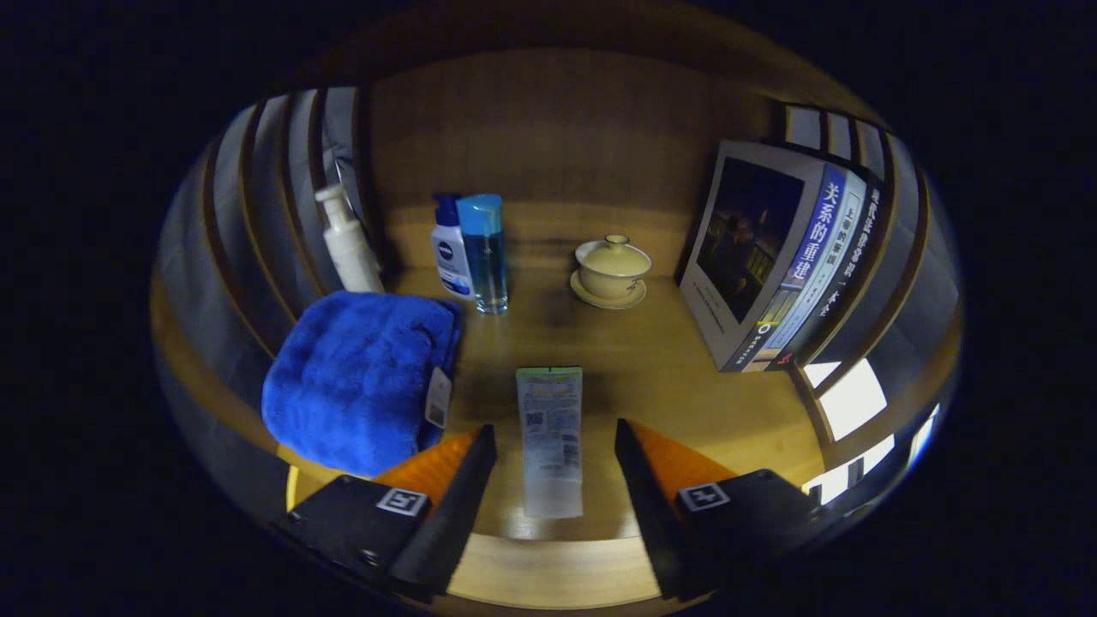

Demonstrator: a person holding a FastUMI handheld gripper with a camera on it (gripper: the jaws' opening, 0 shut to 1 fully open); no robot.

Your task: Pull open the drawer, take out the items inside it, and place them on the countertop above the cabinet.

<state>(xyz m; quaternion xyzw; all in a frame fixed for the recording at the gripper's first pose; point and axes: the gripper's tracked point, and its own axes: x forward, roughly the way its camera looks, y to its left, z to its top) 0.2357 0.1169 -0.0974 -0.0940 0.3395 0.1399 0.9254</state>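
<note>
Hand-held gripper point(555, 446), bottom centre of the frame: fingers are standing apart, open, pressing on nothing. A flat tube point(550, 441) is lying lengthwise between them, its near end low in the frame, its green-capped far end pointing up-frame. Neither finger appears to be touching it; a strip of wood is showing on each side.

The tube is resting on the wooden surface point(651, 377), which looks like the countertop above the cabinet. Judgement: this is the placing step, with the item set down and the fingers spread off it. I cannot tell where the drawer is, or whether anything is left inside it.

Lower left of the frame, just beside the left finger: a folded blue towel point(356, 377) with a tag hanging off its right edge.

Mid-frame, beyond the tube: a clear blue bottle point(484, 253), with a white bottle point(447, 248) touching or nearly touching its left side. Further left, a white pump bottle point(347, 244) is standing behind the towel. Centre-right: a lidded cup on a saucer point(611, 270). Right of frame: books point(776, 257) are leaning against the slatted side.

Next move, as judged: backing straight out along the tube's axis, keeping the fingers wide so neither drags it, and staying off the towel on the left.
</note>
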